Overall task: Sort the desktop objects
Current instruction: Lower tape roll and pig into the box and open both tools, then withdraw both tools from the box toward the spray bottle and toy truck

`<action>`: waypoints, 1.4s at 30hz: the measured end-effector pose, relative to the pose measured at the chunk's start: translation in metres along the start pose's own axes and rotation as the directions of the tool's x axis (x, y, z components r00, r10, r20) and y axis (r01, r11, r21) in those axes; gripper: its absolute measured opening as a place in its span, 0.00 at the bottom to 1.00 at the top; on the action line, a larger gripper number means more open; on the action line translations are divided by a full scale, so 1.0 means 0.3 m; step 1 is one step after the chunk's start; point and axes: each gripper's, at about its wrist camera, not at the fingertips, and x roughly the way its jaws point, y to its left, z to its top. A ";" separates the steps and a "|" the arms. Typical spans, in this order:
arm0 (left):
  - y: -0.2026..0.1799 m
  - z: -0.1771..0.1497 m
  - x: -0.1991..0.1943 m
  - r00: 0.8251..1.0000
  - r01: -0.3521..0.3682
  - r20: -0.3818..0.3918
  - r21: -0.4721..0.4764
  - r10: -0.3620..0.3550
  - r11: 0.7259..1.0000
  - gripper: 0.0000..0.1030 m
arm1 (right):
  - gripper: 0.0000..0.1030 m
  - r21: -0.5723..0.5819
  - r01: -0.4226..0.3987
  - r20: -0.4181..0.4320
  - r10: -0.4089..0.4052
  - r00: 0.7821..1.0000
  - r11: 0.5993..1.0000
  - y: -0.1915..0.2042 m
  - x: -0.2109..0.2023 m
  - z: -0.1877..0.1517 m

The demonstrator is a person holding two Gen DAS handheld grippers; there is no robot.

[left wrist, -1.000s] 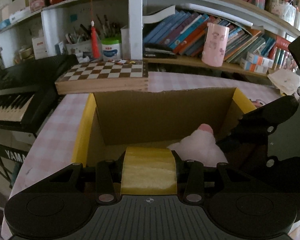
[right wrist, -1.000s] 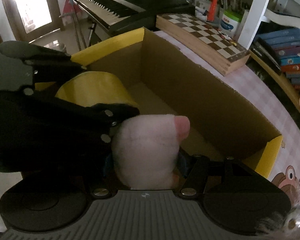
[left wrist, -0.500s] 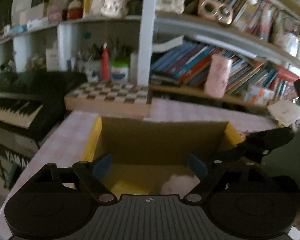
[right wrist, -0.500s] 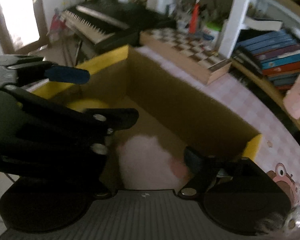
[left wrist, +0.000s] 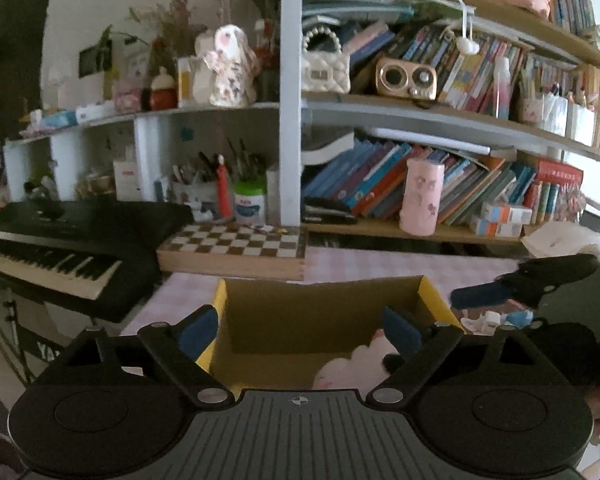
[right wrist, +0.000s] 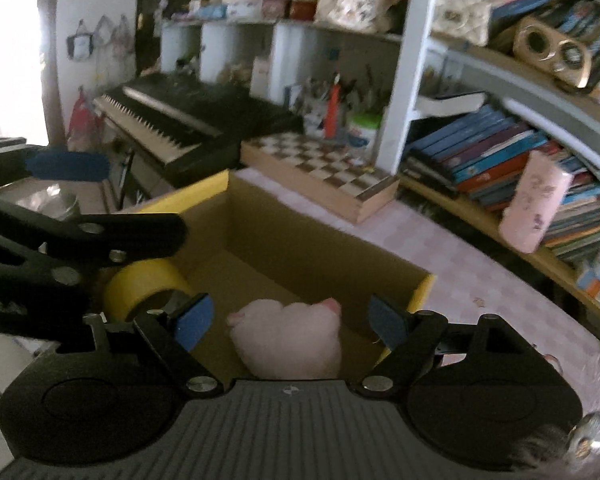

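An open cardboard box with yellow flaps (left wrist: 320, 320) (right wrist: 300, 240) stands on the pink checked table. A pink plush toy (right wrist: 288, 336) (left wrist: 352, 368) lies on the box floor. A yellow tape roll (right wrist: 144, 284) lies beside it at the box's left side. My left gripper (left wrist: 298, 326) is open and empty above the near edge of the box. My right gripper (right wrist: 286, 320) is open and empty above the plush toy. The left gripper's arm shows at the left of the right wrist view.
A wooden chessboard box (left wrist: 236, 250) (right wrist: 320, 176) lies behind the cardboard box. A black keyboard (left wrist: 60, 248) stands to the left. Bookshelves with books and a pink cup (left wrist: 422, 200) run along the back. Small items (left wrist: 496, 318) lie on the table to the right.
Both grippers have opened and lifted back. The tape roll left my left gripper and the plush toy left my right gripper; both now lie in the box.
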 end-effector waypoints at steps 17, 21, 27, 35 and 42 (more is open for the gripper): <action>-0.033 -0.113 -0.342 0.999 -0.020 0.045 -0.029 0.021 0.999 0.91 | 0.81 0.126 0.134 0.102 -0.148 0.984 0.983 0.081 -0.382 -0.178; -0.046 -0.151 -0.419 0.998 -0.020 0.056 -0.028 0.022 0.999 0.91 | 0.81 0.170 0.170 0.103 -0.189 0.977 0.971 0.108 -0.467 -0.240; -0.066 -0.218 -0.516 0.998 -0.017 0.062 -0.034 0.019 0.999 0.91 | 0.81 0.220 0.208 0.097 -0.233 0.968 0.953 0.150 -0.579 -0.341; -0.085 -0.291 -0.590 0.999 0.002 0.036 -0.049 0.000 0.999 0.92 | 0.81 0.282 0.252 0.071 -0.282 0.957 0.926 0.205 -0.660 -0.447; -0.113 -0.329 -0.613 1.000 0.016 0.016 -0.021 -0.016 1.000 0.92 | 0.81 0.309 0.295 0.031 -0.320 0.947 0.904 0.243 -0.709 -0.525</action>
